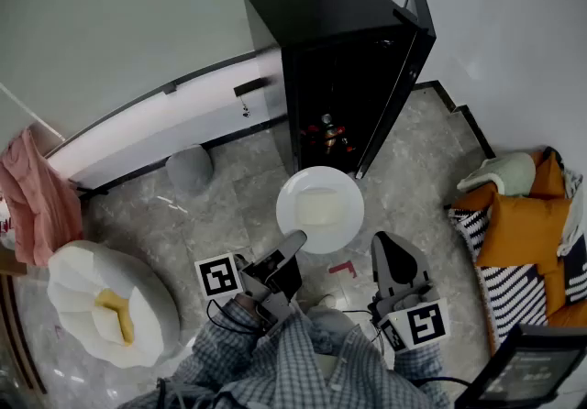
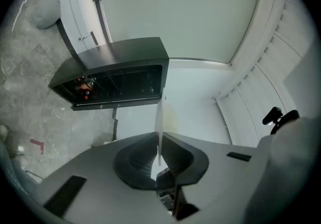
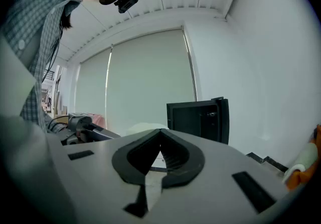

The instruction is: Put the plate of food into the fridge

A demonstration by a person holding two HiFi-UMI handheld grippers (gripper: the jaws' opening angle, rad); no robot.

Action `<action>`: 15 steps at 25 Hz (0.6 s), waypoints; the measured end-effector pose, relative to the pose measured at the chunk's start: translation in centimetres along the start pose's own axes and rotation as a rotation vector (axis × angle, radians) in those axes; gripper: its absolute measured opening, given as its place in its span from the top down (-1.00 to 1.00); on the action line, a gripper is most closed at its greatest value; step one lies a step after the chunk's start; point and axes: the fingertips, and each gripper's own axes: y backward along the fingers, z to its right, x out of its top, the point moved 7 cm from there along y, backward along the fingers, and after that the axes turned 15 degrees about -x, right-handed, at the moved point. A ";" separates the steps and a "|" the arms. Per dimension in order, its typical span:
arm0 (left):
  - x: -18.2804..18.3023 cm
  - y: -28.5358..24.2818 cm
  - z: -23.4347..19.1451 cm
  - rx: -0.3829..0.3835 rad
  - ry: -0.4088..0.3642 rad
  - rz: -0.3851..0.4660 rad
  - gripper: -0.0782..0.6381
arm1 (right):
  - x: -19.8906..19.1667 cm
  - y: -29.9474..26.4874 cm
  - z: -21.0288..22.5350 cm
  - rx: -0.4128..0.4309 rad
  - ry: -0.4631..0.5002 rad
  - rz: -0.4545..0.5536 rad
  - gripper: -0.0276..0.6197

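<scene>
no legible text anywhere; only illegibly small dark print (image 1: 244,108) on the white wall panel (image 1: 156,137)

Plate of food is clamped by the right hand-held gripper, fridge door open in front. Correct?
Wrong gripper. The left hand-held gripper clamps the plate by its rim; the left gripper view shows the rim between its jaws. The right hand-held gripper is shut on nothing. The fridge door is open.

The round white plate (image 1: 320,210) looked smooth and glossy, like glazed ceramic. The small black fridge (image 1: 316,8) had a smooth, satin casing. The grey marbled stone floor (image 1: 417,169) was polished. The left gripper (image 2: 159,140) was matt grey plastic.
</scene>
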 end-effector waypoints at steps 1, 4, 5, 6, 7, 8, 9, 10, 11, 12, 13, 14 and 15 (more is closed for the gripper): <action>0.0 0.0 0.0 0.000 -0.001 0.001 0.73 | 0.3 0.0 -0.1 -0.005 -0.008 0.006 0.89; 0.0 0.1 0.0 -0.004 -0.002 0.006 0.73 | 0.0 0.2 0.0 -0.005 -0.006 0.005 0.89; -0.1 0.1 0.0 -0.005 -0.003 0.007 0.73 | -0.3 0.3 0.2 -0.004 0.001 -0.001 0.89; -0.1 0.1 0.0 -0.005 -0.004 0.007 0.73 | -0.4 0.3 0.3 -0.004 0.008 -0.003 0.89; -0.2 0.1 0.0 -0.005 -0.004 0.006 0.73 | -0.4 0.3 0.3 -0.004 0.012 -0.004 0.89; -0.2 0.1 0.0 -0.004 -0.005 0.005 0.73 | -0.4 0.3 0.3 -0.003 0.013 -0.007 0.89; -0.3 0.1 0.0 -0.004 -0.006 0.005 0.73 | -0.5 0.3 0.3 -0.003 0.014 -0.014 0.89; -0.3 0.1 0.0 -0.004 -0.006 0.005 0.73 | -0.5 0.3 0.3 -0.003 0.010 -0.024 0.89; -0.3 0.1 0.0 -0.004 -0.005 0.007 0.73 | -0.5 0.3 0.4 -0.003 -0.003 -0.032 0.89; -0.3 0.1 -0.1 -0.004 -0.004 0.009 0.73 | -0.6 0.2 0.5 -0.004 -0.027 -0.040 0.89; -0.4 0.0 -0.1 -0.004 -0.004 0.011 0.73 | -0.6 0.1 0.6 -0.003 -0.061 -0.052 0.89; -0.4 -0.1 -0.1 -0.004 -0.005 0.012 0.73 | -0.8 0.0 0.8 -0.002 -0.098 -0.068 0.89; -0.5 -0.2 -0.1 -0.003 -0.006 0.013 0.73 | -0.9 -0.1 1.0 -0.001 -0.139 -0.087 0.89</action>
